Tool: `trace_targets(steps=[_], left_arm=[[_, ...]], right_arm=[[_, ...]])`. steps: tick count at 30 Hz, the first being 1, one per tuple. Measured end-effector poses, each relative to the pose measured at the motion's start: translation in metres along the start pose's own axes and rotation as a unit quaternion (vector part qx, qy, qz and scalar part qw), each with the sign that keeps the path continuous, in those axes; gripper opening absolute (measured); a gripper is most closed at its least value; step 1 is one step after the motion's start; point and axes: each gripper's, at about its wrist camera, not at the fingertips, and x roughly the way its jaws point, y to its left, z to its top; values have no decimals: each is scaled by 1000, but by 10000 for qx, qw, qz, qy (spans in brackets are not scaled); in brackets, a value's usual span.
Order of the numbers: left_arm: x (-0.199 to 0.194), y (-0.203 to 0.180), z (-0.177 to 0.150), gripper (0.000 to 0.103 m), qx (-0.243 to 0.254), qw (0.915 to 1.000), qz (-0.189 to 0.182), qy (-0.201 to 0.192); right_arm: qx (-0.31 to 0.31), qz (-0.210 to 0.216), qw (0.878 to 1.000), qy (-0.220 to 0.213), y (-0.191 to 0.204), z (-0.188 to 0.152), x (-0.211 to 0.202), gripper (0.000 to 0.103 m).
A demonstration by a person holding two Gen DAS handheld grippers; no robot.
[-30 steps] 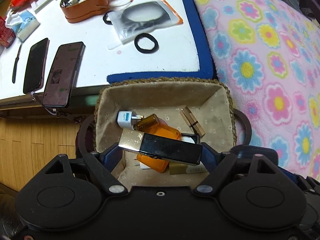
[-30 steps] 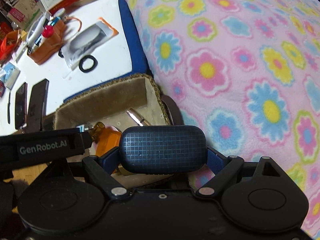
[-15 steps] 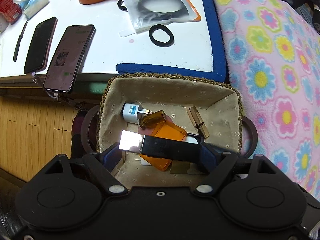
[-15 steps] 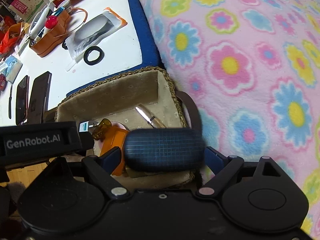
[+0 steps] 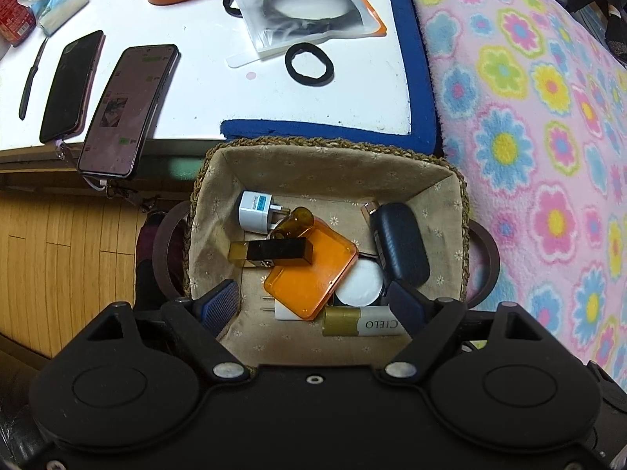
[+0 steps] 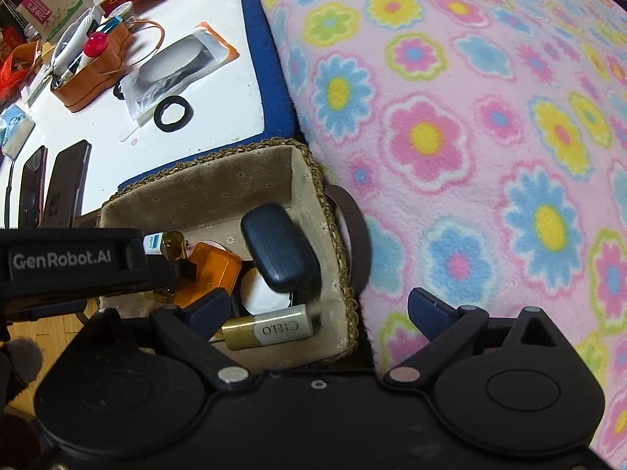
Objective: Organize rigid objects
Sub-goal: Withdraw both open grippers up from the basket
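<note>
Setting: bed with a pink flowered fleece blanket [image 6: 470, 137] on one side of the woven fabric-lined basket [image 5: 329, 156], white desk with a blue edge [image 5: 235, 90] just behind the basket, wood floor below.
Basket contents: dark blue ribbed oval case [image 5: 401, 243] against the wall nearest the blanket, black bar with a gold cap [image 5: 274, 252] lying across an orange translucent flat box [image 5: 313, 274], white plug adapter [image 5: 254, 209] toward the desk-side corner, gold-and-white tube marked CIELO [image 5: 362, 323] at the near wall.
Left gripper [image 5: 313, 305]: hanging over the basket, jaws partly apart, nothing pinched, black bar lying loose below.
Right gripper [image 6: 313, 309]: jaws opening and nearly full wide, empty; one finger over the basket, the other over the blanket.
Handling guess: everything looks hard and light. Blue case probably grips fine across its short width thanks to the ribbing; the glossy bar looks slippery, so take it mid-length across the flat sides.
Desk clutter: two dark phones [image 5: 129, 105] behind the basket, black rubber ring [image 5: 309, 64], bagged item.
</note>
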Motion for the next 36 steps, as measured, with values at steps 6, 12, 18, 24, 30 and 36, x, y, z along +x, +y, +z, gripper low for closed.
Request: trace_targets(steps=[6, 12, 18, 24, 30, 36], left_arm=[[-3, 0, -5, 80, 120, 9999, 63, -63], [-8, -5, -15, 84, 331, 9990, 231, -184], [-8, -8, -29, 84, 282, 9988, 401, -89], [0, 2, -32, 81, 129, 9991, 303, 264], [-1, 2, -31, 81, 171, 9990, 372, 188], [3, -3, -30, 81, 255, 9987, 357, 277]], right_arm=[[41, -82, 10000, 38, -4, -6, -1, 99], [36, -308, 9995, -100, -9, -13, -11, 102], [-94, -459, 9989, -94, -13, -22, -18, 102], [-225, -472, 9986, -41, -11, -30, -17, 102], [-197, -464, 9987, -19, -13, -34, -14, 102], [-99, -468, 9989, 3, -18, -34, -11, 102]])
